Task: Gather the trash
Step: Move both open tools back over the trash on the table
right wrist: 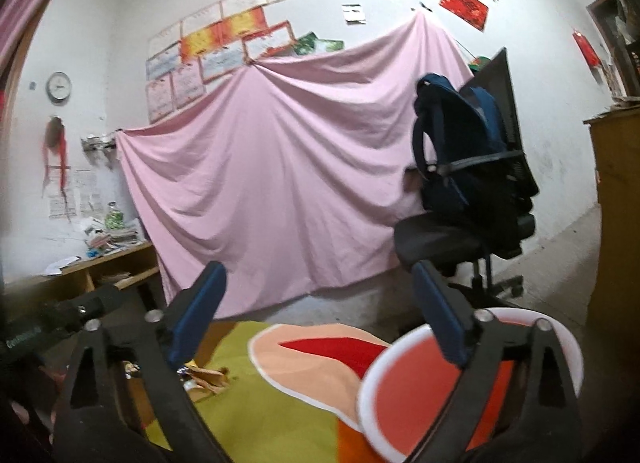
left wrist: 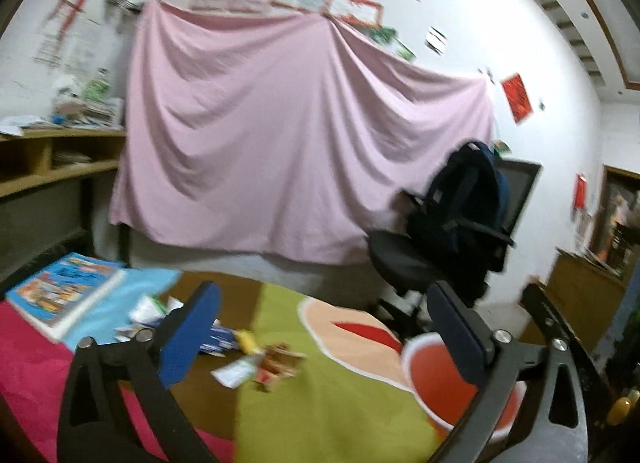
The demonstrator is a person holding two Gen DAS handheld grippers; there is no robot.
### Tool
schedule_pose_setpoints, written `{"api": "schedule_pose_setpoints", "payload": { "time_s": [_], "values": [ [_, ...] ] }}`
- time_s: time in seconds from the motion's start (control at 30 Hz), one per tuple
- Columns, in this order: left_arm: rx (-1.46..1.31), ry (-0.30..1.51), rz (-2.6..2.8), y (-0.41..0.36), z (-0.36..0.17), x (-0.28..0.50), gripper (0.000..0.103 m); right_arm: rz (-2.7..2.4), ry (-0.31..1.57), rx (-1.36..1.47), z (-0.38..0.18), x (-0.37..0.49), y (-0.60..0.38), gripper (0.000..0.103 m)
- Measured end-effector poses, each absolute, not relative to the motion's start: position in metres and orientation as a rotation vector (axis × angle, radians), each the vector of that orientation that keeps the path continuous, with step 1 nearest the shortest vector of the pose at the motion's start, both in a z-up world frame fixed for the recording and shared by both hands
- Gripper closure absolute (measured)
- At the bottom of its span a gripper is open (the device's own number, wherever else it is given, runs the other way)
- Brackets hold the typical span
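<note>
The left gripper is spread wide and holds nothing; its blue pads hang above a table covered by a green cloth. The trash, a loose heap of crumpled wrappers and paper scraps, lies on the table between and just beyond the fingers, nearer the left one. A red bowl with a white rim sits on the cloth at the right, partly hidden behind the right finger. To the left, a thick book with a bright picture cover rests on a blue sheet over a pink cloth; its cover print is too blurred to read.

The right gripper is likewise spread and empty. In its view some of the trash shows low at the left, just beside the left finger, and the bowl lies under the right finger. At the far left a black bar, touching nothing on the table, carries white lettering that cannot be made out.

Behind the table a pink sheet hangs across the wall. A black chair stands to the right with a dark blue backpack on its seat. Certificates and a red paper are pinned above; their writing is illegible. A round clock hangs at the left, over a wooden desk piled with papers.
</note>
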State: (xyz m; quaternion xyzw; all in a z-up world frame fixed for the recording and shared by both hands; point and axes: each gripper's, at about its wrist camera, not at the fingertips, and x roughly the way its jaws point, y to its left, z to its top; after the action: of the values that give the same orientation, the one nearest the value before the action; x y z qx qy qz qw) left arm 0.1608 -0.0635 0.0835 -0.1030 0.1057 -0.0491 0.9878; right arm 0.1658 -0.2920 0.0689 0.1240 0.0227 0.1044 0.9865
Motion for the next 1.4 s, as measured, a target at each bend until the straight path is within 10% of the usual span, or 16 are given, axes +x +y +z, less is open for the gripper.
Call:
{"api": "schedule_pose_setpoints", "payload": {
  "time_s": [0.6, 1.17, 1.4],
  "values": [
    [-0.145, 0.165, 0.104, 0.027, 0.044, 0.137, 0.002, 0.369, -0.025, 0.099, 0.062, 0.169, -0.197, 0.000],
    [-0.199, 0.447, 0.131, 0.071, -0.003, 0.201, 0.003, 0.419, 0.321, 0.019, 0.021, 0.250, -0.144, 0.000],
    [-0.296, 0.579, 0.042, 0.091, -0.019, 0.227, 0.038, 0.454, 0.495, 0.023, -0.003, 0.281, -0.135, 0.000]
  ]
}}
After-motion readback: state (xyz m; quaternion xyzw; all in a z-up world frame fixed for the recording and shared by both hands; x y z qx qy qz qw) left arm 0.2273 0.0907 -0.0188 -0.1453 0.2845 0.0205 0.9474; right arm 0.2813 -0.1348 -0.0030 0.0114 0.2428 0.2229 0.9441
